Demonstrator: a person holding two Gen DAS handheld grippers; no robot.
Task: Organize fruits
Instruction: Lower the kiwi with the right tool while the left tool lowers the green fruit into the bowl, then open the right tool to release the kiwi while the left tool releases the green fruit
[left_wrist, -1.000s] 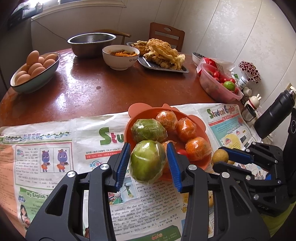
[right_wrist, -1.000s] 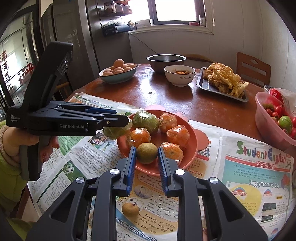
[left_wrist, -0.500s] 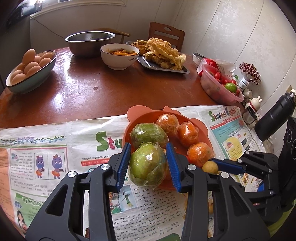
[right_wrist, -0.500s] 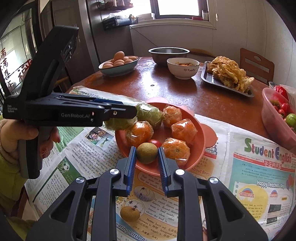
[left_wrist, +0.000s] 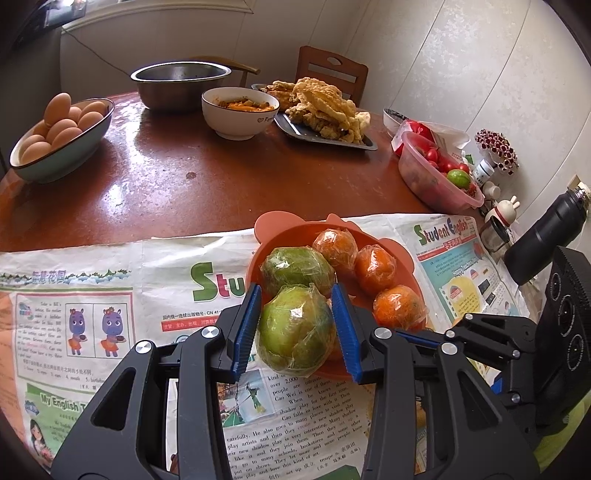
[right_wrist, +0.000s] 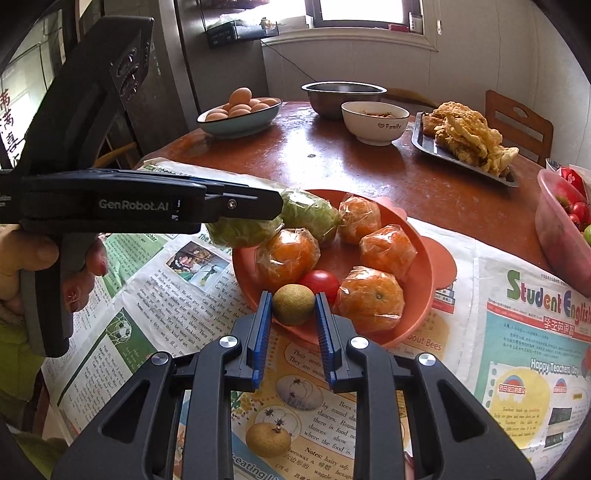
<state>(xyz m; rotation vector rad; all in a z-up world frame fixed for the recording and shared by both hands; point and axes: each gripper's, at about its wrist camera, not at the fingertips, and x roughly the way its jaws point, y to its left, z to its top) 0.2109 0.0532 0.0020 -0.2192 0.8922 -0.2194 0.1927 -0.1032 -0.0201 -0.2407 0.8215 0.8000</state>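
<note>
Nearest, a round green fruit (left_wrist: 295, 330), wrapped in crinkled clear film, is being clamped between the blue pads of the left gripper (left_wrist: 297, 328) at the plate's (right_wrist: 424, 273) near rim. Likewise, a small brownish-green fruit (right_wrist: 293, 303) with dull skin is being gripped by the right gripper (right_wrist: 293, 319) over the plate's front edge. Behind them, a second wrapped green fruit (left_wrist: 297, 266), four film-wrapped oranges (right_wrist: 371, 294) and a red tomato (right_wrist: 320, 281) are being held in the orange plate, which is lying on newspaper (left_wrist: 110, 302). Farther off, eggs (left_wrist: 61, 123) are being kept in a bowl.
</note>
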